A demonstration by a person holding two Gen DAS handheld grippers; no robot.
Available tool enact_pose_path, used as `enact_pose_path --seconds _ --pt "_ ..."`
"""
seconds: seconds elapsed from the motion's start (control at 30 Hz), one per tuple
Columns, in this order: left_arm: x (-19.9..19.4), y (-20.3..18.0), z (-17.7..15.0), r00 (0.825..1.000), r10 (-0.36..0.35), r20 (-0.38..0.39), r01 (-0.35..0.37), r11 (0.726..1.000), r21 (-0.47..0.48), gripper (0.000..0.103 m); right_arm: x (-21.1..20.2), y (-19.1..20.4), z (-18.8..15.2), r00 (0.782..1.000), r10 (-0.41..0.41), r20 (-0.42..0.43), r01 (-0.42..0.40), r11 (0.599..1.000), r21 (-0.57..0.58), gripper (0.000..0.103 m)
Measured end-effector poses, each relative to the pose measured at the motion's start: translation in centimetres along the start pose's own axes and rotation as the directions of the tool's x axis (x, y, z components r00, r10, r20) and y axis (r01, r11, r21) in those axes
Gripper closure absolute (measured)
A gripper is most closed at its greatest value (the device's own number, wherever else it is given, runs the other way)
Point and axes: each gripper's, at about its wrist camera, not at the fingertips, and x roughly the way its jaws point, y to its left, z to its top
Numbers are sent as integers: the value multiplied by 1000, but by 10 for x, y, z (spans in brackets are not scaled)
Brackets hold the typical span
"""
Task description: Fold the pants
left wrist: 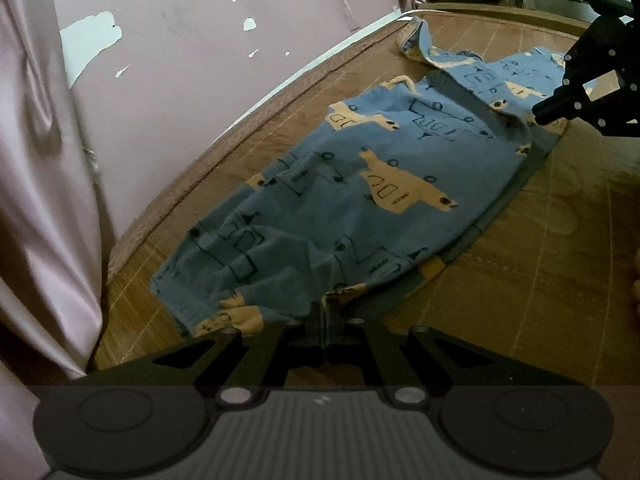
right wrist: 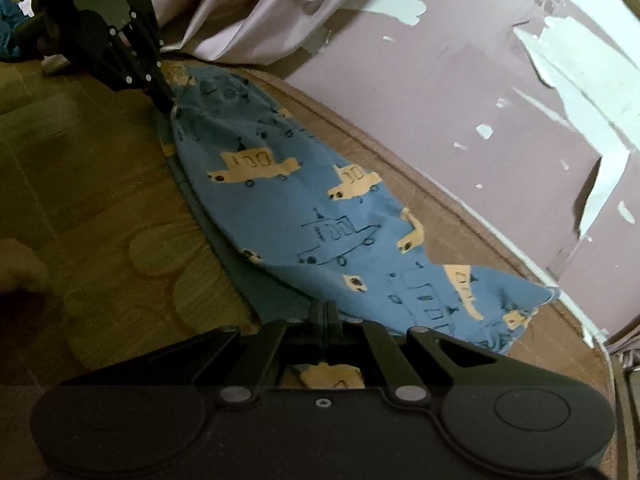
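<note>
Dim, soft focus; fisheye-warped edges

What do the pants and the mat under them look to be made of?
Pants: soft, matte woven or knit cloth, likely cotton; it wrinkles and drapes, with printed cars. Mat: seems slatted bamboo or similar, slightly glossy; thin parallel lines and a stitched fabric border show.

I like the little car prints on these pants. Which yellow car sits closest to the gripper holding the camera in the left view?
The partly hidden yellow car at the pants' bottom edge, just left of the left gripper. The others sit farther up the fabric.
</note>
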Motion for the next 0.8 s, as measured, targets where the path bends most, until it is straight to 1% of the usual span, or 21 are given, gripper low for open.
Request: enact_pose_path --seconds 0.03,0.07,0.13,0.17,0.23,0.27,0.3,0.33,0.4,0.47,0.53,0.6,0.7,0.77,0.8 --pt "-1 0 0 1000 0 1 0 1000 1 93 0 -1 -1 1000 -1 -4 2 1000 6 86" --pt "-3 0 0 1000 -4 4 4 1000 -2 87 -2 -1 -1 1000 -6 -7 6 1000 14 81" --pt "-8 0 3 1000 -10 11 10 999 -35 54 -5 -6 -3 1000 -20 -17 21 999 49 59" --pt "-11 0 5 1000 -14 24 15 998 -57 48 -8 -9 -4 999 -27 -20 29 997 76 51" --pt "-16 -3 12 999 -24 43 29 994 -107 37 -13 -18 -9 998 -61 -31 65 987 145 20" --pt "-18 -5 18 998 -37 51 43 990 -135 32 -16 -22 -12 996 -79 -37 84 981 175 14" --pt "-18 -8 24 996 -52 67 62 985 -163 20 -21 -27 -16 994 -104 -42 111 971 213 5" --pt "-19 -12 31 994 -65 93 82 978 -189 10 -24 -31 -19 991 -127 -44 134 961 244 1" --pt "-18 -21 47 986 -90 138 119 967 -224 4 -33 -40 -30 983 -177 -49 184 931 315 1" --pt "-10 -30 65 977 -144 161 182 948 -259 0 -38 -52 -42 977 -203 -63 212 904 372 1" --pt "3 -40 84 964 -199 179 246 920 -304 0 -42 -66 -53 973 -220 -74 230 875 425 1" --pt "19 -49 104 950 -246 193 302 883 -360 0 -45 -78 -63 967 -241 -86 253 846 470 1" --pt "44 -59 128 932 -290 216 357 834 -420 0 -47 -94 -77 958 -270 -96 278 797 536 1" --pt "60 -66 141 928 -301 219 370 817 -442 1 -47 -104 -86 957 -269 -106 280 768 577 1" --pt "68 -69 146 923 -318 216 383 810 -444 8 -45 -110 -91 958 -264 -114 279 755 594 1"
